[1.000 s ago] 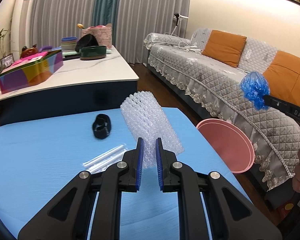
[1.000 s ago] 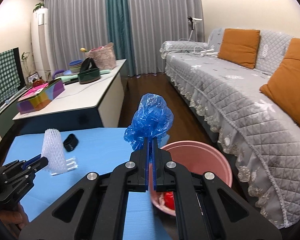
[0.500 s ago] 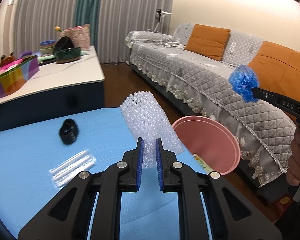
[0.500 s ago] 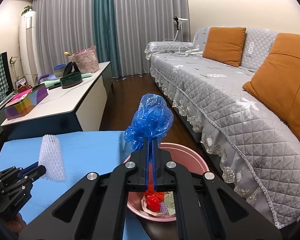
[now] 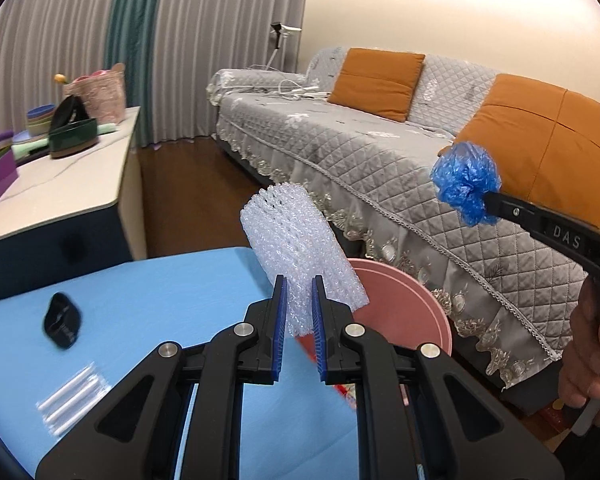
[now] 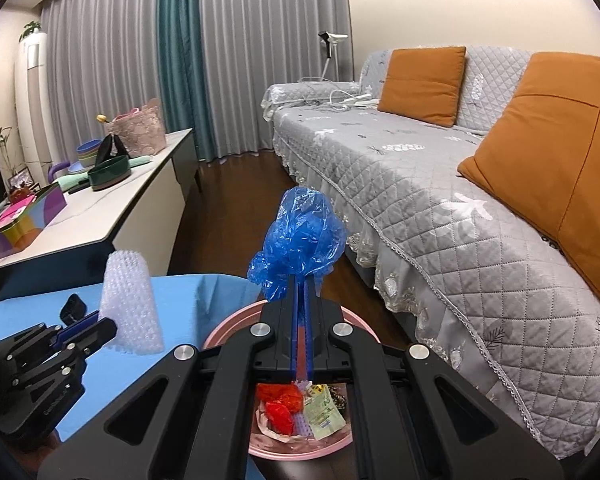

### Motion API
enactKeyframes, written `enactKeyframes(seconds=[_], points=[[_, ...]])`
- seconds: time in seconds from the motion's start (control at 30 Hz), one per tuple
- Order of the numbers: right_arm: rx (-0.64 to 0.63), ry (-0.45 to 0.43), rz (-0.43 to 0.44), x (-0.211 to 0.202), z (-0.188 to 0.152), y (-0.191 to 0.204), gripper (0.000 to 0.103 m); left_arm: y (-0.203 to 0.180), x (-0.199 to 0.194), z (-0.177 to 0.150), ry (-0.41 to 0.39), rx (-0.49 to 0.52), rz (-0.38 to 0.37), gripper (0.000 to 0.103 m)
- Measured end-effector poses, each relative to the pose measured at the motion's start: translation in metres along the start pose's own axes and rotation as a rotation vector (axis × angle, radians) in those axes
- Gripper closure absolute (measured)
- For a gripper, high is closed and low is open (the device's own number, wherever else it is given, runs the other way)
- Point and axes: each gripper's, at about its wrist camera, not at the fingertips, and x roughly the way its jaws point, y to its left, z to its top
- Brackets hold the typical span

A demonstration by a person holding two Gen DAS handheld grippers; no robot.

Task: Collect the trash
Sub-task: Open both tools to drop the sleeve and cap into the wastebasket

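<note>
Item, left gripper [image 5: 299, 312]: your fingers are clamped on the lower end of the white foam net sleeve [image 5: 300, 248], which stands up and leans away beyond the fingertips, its free end well above them. Item, right gripper [image 6: 302, 304]: fingers pressed together on the neck of a crumpled blue plastic bag [image 6: 300, 236], the bunched body of it sitting just past the fingertips. Item, pink bin [image 6: 284, 446]: directly under your right fingers, already holding red wrapping and a printed packet; from the left wrist view its rim [image 5: 404, 280] lies just beyond and to the right of the left fingertips, off the edge of the blue worktop [image 5: 160, 292]. Step in hand, as judged: carrying both pieces to the bin for release. Advice for the right: the bag is light and will drift, so lower the fingertips toward the bin mouth before you part them, and let go with the bundle over the middle, not the rim. Advice for the left: bring the fingertips further right until the sleeve's whole length hangs over the opening, then tip it down; it is springy and tall and could bounce off the rim if dropped from beside it. Keep the two grippers apart over the bin. Left behind your left fingers on the worktop: a black band [image 5: 62, 325] and a clear plastic packet [image 5: 73, 398], likely next.
</note>
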Motion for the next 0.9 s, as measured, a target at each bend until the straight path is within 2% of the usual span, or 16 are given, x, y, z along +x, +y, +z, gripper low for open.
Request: enactKeyframes(seconds=[0.4, 0.5, 0.53, 0.6, 0.63, 0.67, 0.9], points=[[0.014, 0.055, -0.019, 0.026, -0.005, -0.013, 0.100, -0.021, 0.050, 0.004, 0.058, 0.042, -0.049, 0.090], [0.014, 0.074, -0.021, 0.031, -0.007, -0.013, 0.096, -0.022, 0.057, 0.002, 0.077, 0.042, -0.062, 0.089], [0.014, 0.091, -0.018, 0.034, -0.008, -0.013, 0.093, -0.022, 0.060, 0.001, 0.085, 0.043, -0.070, 0.086], [0.018, 0.108, -0.017, 0.037, -0.009, -0.012, 0.072, -0.023, 0.064, 0.000, 0.108, 0.045, -0.083, 0.064], [0.018, 0.108, -0.031, 0.037, -0.010, -0.012, 0.052, -0.021, 0.064, -0.001, 0.109, 0.043, -0.080, 0.050], [0.020, 0.104, -0.041, 0.037, -0.009, -0.012, 0.045, -0.019, 0.062, -0.001, 0.105, 0.039, -0.073, 0.049], [0.072, 0.093, -0.029, 0.034, -0.006, -0.016, 0.045, 0.002, 0.036, -0.004, 0.082, 0.008, -0.025, 0.049]])
